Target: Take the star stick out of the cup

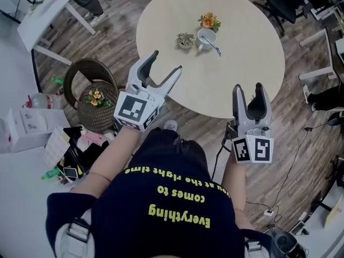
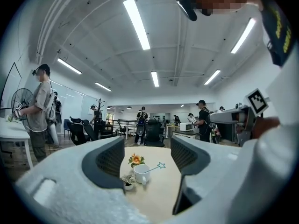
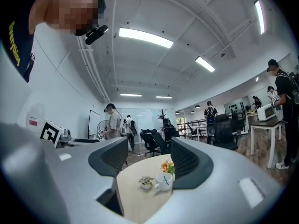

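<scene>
Wood flooring surrounds a round pale worktop (image 1: 247,63) where a white cup (image 1: 206,37) stands beside a small potted succulent (image 1: 185,40) and an orange flower (image 1: 209,21). The star stick (image 1: 216,49) leans out over the cup's rim. Its tip is too small to read in the head view, but the left gripper view shows the star plainly. In the right gripper view a jaw cuts off part of the cup and flower. The left gripper (image 1: 167,61) and right gripper (image 1: 248,86) hover well short of the cup, jaws apart, holding nothing.

wood plank floor (image 1: 293,109), round beige table (image 1: 161,31), black office chairs (image 2: 153,133), white walls (image 3: 60,97), ceiling strip lights (image 2: 136,22)
</scene>
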{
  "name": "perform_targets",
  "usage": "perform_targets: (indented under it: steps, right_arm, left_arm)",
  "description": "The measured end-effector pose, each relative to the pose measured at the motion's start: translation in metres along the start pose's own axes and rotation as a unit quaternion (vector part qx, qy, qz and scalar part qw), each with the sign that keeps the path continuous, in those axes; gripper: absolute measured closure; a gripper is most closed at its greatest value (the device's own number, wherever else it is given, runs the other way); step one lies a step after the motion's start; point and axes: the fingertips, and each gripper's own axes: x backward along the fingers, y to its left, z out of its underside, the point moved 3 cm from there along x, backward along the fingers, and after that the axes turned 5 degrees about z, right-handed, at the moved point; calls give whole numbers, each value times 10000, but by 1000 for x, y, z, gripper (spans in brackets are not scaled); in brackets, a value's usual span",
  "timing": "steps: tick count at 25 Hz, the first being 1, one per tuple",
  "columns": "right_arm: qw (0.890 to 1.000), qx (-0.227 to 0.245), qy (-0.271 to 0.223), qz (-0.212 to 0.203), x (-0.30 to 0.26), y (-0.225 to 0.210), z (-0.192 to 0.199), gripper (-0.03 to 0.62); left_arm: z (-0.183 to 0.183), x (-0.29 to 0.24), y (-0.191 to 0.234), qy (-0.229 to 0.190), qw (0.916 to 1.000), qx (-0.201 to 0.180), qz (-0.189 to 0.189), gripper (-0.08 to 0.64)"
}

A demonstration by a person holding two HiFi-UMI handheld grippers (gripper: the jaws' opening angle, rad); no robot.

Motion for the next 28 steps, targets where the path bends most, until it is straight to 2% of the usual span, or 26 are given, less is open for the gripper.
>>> perform_targets:
  steps: [9,14,21,28]
  right_arm:
    - [9997,-61,242,22,-38,-21,11,311]
    - [9991,-123,261,-322,-69,-35,14,313]
    - [9960,-70,137,-878,-120,-69,-2,313]
    - [9937,-65,161,-1108,-148,-107,-1,313]
  left_arm:
    - [13,-38,24,163,9997,156,-36,252]
    - [11,-56,32,168,9994,101,-287,252]
    - [-1,-98,41,86,9971,4,-759,252]
    - [0,-134,41,104,9944,-42,-1049,252]
